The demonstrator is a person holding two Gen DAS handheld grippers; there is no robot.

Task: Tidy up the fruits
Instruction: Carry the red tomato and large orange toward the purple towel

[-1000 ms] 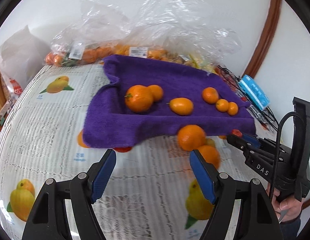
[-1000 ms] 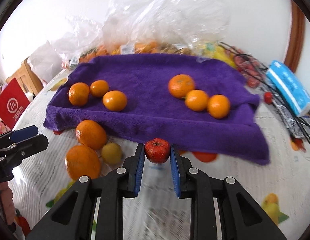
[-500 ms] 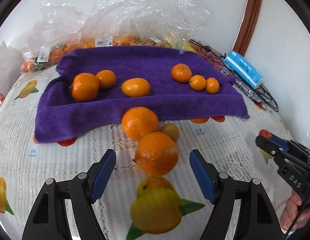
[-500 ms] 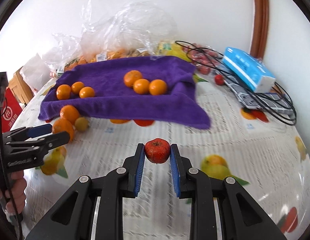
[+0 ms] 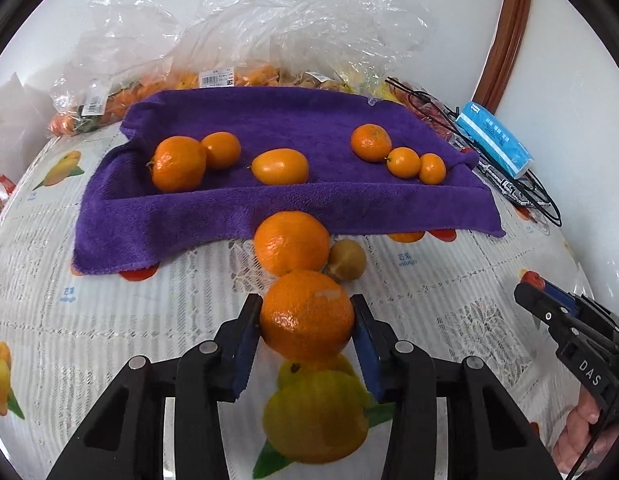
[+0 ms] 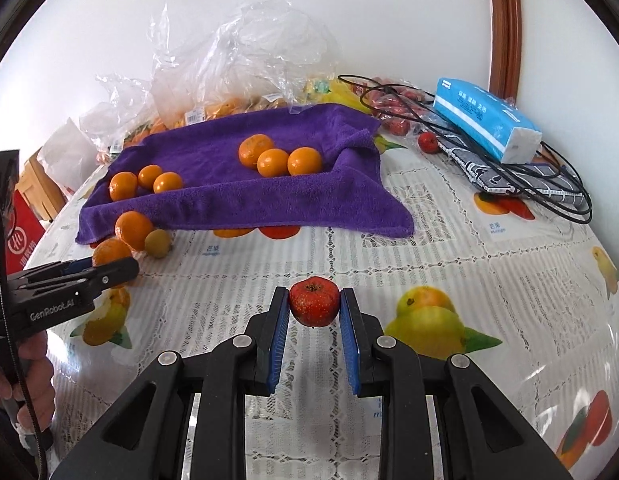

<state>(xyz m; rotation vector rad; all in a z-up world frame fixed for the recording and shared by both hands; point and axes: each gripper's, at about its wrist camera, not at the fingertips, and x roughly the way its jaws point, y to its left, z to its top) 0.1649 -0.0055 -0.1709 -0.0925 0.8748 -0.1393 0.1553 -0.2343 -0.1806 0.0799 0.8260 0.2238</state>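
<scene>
My left gripper (image 5: 305, 305) has its jaws closing on a large orange (image 5: 309, 320) on the tablecloth, and both blue pads touch its sides. Just behind it lie a second orange (image 5: 291, 242) and a small yellow-green fruit (image 5: 346, 260), at the front edge of the purple towel (image 5: 309, 120). Two groups of three oranges rest on the towel. My right gripper (image 6: 314, 296) is shut on a small red fruit (image 6: 314, 307), held above the tablecloth to the right of the towel (image 6: 213, 152). The left gripper (image 6: 109, 268) shows at the left edge of the right wrist view.
Clear plastic bags (image 5: 269, 32) of fruit stand behind the towel against the wall. A blue tissue pack (image 6: 485, 118), black cables (image 6: 549, 184) and a loose red fruit (image 6: 428, 142) lie at the back right. The tablecloth (image 6: 449, 248) has printed fruit pictures.
The left gripper moved right to the loose oranges and its jaws closed onto the nearer one. The right gripper carried the red fruit rightward, away from the towel's front edge.
</scene>
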